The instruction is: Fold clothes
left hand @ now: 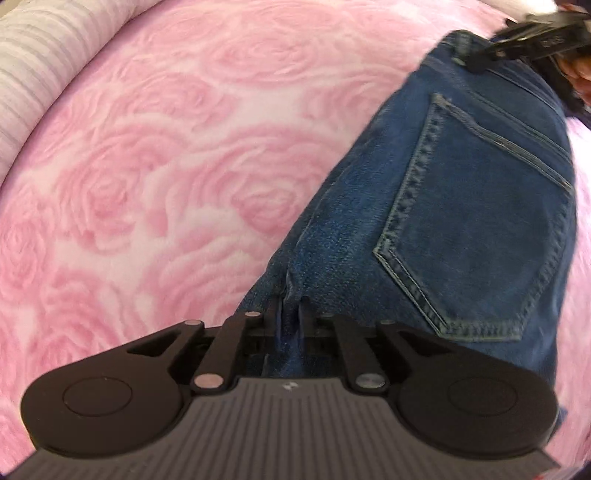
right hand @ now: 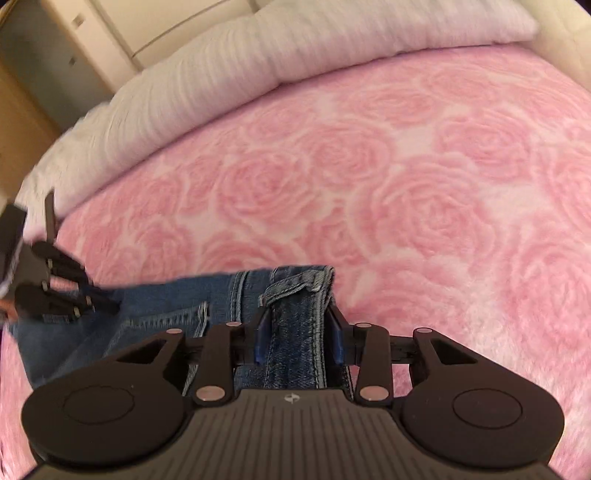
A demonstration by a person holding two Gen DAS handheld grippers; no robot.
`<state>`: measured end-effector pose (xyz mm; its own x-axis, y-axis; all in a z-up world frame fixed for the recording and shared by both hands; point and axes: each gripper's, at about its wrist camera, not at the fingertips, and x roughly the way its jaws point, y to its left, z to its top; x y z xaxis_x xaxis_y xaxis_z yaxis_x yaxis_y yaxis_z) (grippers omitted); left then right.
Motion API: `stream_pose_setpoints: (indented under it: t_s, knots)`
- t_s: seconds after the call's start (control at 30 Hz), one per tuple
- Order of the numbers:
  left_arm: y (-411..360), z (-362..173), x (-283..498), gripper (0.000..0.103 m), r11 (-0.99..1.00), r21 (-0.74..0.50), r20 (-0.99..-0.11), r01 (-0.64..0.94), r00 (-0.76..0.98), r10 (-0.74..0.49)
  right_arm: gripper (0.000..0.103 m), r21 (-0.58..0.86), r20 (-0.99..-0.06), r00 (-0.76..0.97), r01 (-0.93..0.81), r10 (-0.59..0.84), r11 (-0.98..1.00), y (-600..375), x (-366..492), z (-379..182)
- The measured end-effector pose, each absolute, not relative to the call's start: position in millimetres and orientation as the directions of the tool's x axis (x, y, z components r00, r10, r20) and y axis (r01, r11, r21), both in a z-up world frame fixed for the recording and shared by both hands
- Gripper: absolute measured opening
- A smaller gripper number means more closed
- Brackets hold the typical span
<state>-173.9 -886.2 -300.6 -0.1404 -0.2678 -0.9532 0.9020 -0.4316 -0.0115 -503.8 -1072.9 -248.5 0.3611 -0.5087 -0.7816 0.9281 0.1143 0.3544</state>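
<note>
Blue jeans point(left hand: 461, 184) lie folded on the pink rose blanket, back pocket up. My left gripper point(left hand: 291, 314) is shut on a bunched fold of denim at the narrow end nearest the camera. In the right wrist view the jeans point(right hand: 166, 314) stretch to the left, and my right gripper point(right hand: 297, 332) has the waistband with its belt loop filling the gap between the blue pads point(right hand: 260, 341), which rest against it on both sides. The right gripper point(left hand: 480, 59) shows at the waistband end, top right in the left wrist view. The left gripper point(right hand: 107, 302) shows at the jeans' far left.
The pink rose blanket point(right hand: 406, 184) covers the bed all around the jeans. A white ribbed pillow or duvet roll point(right hand: 258, 62) runs along the bed's far edge, also visible as the roll point(left hand: 33, 74). Light cabinets point(right hand: 110, 29) stand behind it.
</note>
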Motion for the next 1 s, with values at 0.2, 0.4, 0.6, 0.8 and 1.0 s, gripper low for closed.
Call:
stream_pose_setpoints:
  t_s: [0.2,0.4,0.6,0.8,1.0]
  knots:
    - [-858,-271,-161,0.027,-0.393,0.056,-0.935,0.918,-0.090,-0.344,0.051,0.325,-0.744,0.245,0.946,-0.622,-0.016,-1015,-529,-213]
    - [-799,-240,-164,0.027,-0.385,0.072,-0.914,0.920,-0.093,-0.394,0.074,0.454,-0.745,0.219,0.859,-0.631,-0.237,-927,-538,-230]
    - [-751,-251,-193,0.027,-0.470,0.059,-0.930,0.880,-0.124,-0.347,0.076,0.673,-0.677,0.329,0.640,-0.658,-0.372,-902,-523,-290]
    - [-736,-268,-207,0.027,-0.506,0.082,-0.943,0.859,-0.097,-0.317,0.070,0.768,-0.581,0.315,0.517,-0.750,-0.378,-913,-514,-330]
    - [-733,-266,-225,0.026,-0.522,0.073,-0.946,0.850,-0.106,-0.305,0.023,0.779,-0.568,0.323,0.508,-0.757,-0.368,-922,-536,-308]
